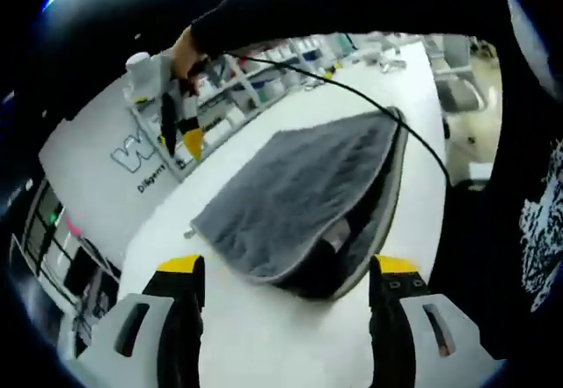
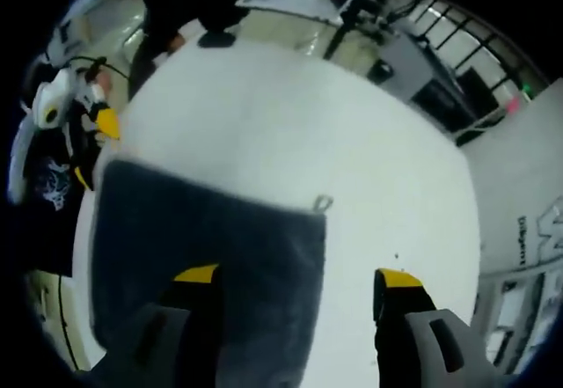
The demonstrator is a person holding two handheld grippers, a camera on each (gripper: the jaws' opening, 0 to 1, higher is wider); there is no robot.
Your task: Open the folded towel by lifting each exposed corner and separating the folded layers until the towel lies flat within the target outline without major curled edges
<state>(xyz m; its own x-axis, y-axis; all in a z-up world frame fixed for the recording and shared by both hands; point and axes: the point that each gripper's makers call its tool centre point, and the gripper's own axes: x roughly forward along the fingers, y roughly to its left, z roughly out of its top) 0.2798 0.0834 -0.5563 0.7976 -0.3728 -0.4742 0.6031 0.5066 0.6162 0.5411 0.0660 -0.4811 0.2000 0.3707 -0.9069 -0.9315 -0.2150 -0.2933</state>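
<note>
A grey folded towel (image 1: 299, 186) lies on the white table (image 1: 264, 335). Its near edge gapes, with a dark gap between the layers, and a small loop (image 1: 189, 232) sticks out at its left corner. My left gripper (image 1: 288, 267) is open just short of that edge, one jaw either side of the gap. The right gripper (image 1: 180, 128) hangs in a hand beyond the towel's far left side. In the right gripper view the towel (image 2: 176, 238) lies under my open right gripper (image 2: 299, 276), whose left jaw is over the cloth. The left gripper (image 2: 92, 115) is beyond the towel's far left corner.
A black cable (image 1: 369, 102) arcs over the towel's far end. A white panel with lettering (image 1: 132, 155) and shelves of small items (image 1: 264, 76) border the table. A person in dark clothes (image 1: 519, 194) stands at the right. Bare table (image 2: 290, 115) lies beyond the towel.
</note>
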